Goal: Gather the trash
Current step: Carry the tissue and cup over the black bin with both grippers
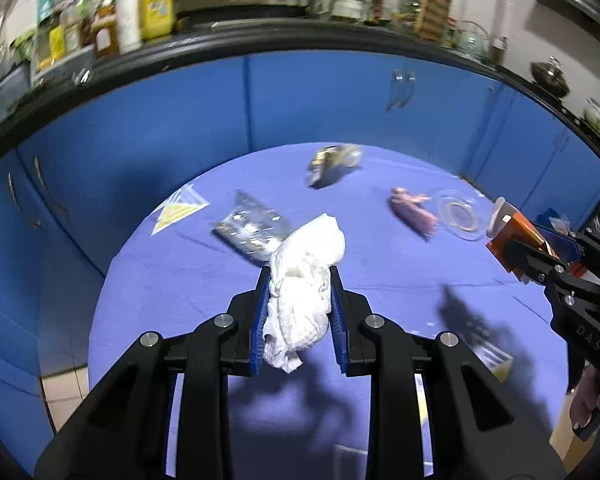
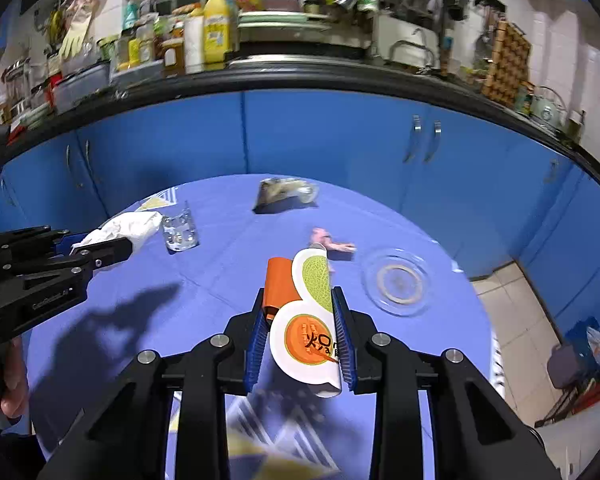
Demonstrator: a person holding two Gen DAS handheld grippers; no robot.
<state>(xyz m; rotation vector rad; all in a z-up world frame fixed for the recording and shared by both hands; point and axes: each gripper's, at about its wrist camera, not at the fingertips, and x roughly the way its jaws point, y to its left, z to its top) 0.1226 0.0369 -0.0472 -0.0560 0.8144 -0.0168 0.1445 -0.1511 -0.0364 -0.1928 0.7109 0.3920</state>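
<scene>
- Holding trash in both grippers above a round desk (image 1: 380,280) covered in a blue-violet cloth, with blue kitchen cabinets behind it
- Left gripper (image 1: 298,280) is clamped on a crumpled white paper towel (image 1: 304,280), which bulges out past the blue pads at both ends and looks clear of the cloth
- Right gripper (image 2: 300,320) is closed narrowly on a flattened orange and white melon-print carton (image 2: 308,320), pinched between the pads and sticking out forward
- Trash left on the desk: a clear plastic wrapper (image 1: 248,232) near the left gripper, a crumpled snack packet (image 1: 332,160) at the far edge, a pink scrap (image 1: 414,210) and a clear round lid (image 1: 458,214) beside it, to the right
- Step in hand, as a judgement: both pickups are made and the loads are being carried off
- No bin shows clearly in either view, so where the pieces should go cannot be told
- Next move likely calls for firm grips, since the soft towel may slip, then opening each gripper over the bin and returning for the four remaining pieces
</scene>
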